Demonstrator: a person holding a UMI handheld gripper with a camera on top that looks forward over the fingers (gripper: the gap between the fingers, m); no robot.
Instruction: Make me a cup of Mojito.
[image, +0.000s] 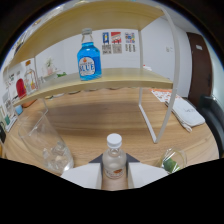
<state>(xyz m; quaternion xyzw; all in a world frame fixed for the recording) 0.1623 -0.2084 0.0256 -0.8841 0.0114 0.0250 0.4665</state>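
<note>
Claw (114, 172) grips clear bottle (114, 160); blue-liquid bottle (89, 56) stands on shelf (130, 76).

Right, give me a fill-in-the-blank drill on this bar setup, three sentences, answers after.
1. The bottle of blue liquid stands on the wooden ____.
2. The small clear bottle between the gripper fingers has a ____ cap.
3. The empty clear glass stands on the ____, beside the small bottle.

Missing words: shelf; white; table
</note>
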